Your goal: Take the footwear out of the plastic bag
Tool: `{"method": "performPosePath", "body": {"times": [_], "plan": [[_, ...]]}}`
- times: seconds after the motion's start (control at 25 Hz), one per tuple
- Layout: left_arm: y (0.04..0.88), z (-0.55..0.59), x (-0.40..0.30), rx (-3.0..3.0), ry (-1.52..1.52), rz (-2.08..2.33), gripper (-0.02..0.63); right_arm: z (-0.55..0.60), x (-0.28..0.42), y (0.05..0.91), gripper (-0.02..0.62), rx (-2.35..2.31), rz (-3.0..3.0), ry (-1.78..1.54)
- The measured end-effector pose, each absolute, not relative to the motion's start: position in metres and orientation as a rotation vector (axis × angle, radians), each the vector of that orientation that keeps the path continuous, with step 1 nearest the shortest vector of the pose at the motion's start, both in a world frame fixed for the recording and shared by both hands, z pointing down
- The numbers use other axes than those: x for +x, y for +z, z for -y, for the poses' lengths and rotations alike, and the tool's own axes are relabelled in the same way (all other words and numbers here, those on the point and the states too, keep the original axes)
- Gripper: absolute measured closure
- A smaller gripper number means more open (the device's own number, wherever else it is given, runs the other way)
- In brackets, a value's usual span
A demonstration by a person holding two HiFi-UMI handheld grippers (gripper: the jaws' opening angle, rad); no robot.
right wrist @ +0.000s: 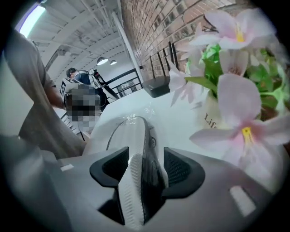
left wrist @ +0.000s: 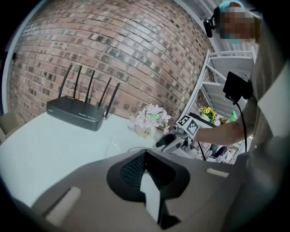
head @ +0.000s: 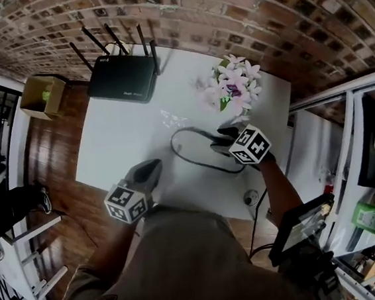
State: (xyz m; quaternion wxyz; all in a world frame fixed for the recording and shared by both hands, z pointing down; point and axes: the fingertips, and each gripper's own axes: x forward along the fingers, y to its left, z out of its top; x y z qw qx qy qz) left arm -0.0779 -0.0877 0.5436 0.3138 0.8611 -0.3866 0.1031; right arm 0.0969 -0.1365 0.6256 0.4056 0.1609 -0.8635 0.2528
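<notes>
My right gripper (head: 225, 137) stands wide over a white table (head: 119, 133). Its jaws sit either side of the footwear (right wrist: 140, 186), a white-soled, dark-sided shoe lying on its edge between them, and the pads are not visibly squeezing it. My left gripper (head: 151, 169) is closed tight near the table's front edge, to the left of and nearer me than the right one, with a pale strip (left wrist: 152, 197) caught in its jaws. I cannot tell whether that strip is bag film. The plastic bag (head: 171, 119) shows only as clear, crinkled glints on the tabletop just past the shoe's far end, ahead of both grippers. Beyond the left gripper a black router (head: 121, 78) with raised antennas sits at the table's far side. Just beside and ahead of the right gripper, pink-and-white flowers (head: 234, 84) fill a small pale pot (right wrist: 210, 118). A brick wall (head: 226, 9) backs the table. Off to the left lie a wooden floor (head: 54, 147) and an open cardboard box (head: 43, 96), and white shelving (head: 365, 160) crowds the right.
</notes>
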Motion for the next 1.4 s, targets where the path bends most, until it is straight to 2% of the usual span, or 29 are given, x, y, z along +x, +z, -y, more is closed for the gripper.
{"method": "performPosePath", "body": {"times": [0.12,0.32,0.56,0.76,1.04,1.4], "plan": [[0.547,0.089,-0.082,2.259,0.282,1.041,0.604,0.128,0.091,0.634,0.346,0.315,2.163,0.652],[0.556,0.093,-0.095,2.248,0.326,1.084,0.604,0.118,0.083,0.633,0.423,0.236,2.161,0.626],[0.577,0.100,-0.113,2.232,0.440,1.112,0.604,0.105,0.076,0.631,0.436,0.212,2.153,0.576],[0.605,0.093,-0.115,2.212,0.571,1.046,0.604,0.091,0.067,0.626,0.472,0.223,2.171,0.509],[0.635,0.076,-0.111,2.191,0.734,0.900,0.604,0.081,0.063,0.618,0.474,0.283,2.155,0.394],[0.638,0.083,-0.106,2.224,0.760,0.867,0.604,0.084,0.064,0.620,0.484,0.343,2.094,0.215]]}}
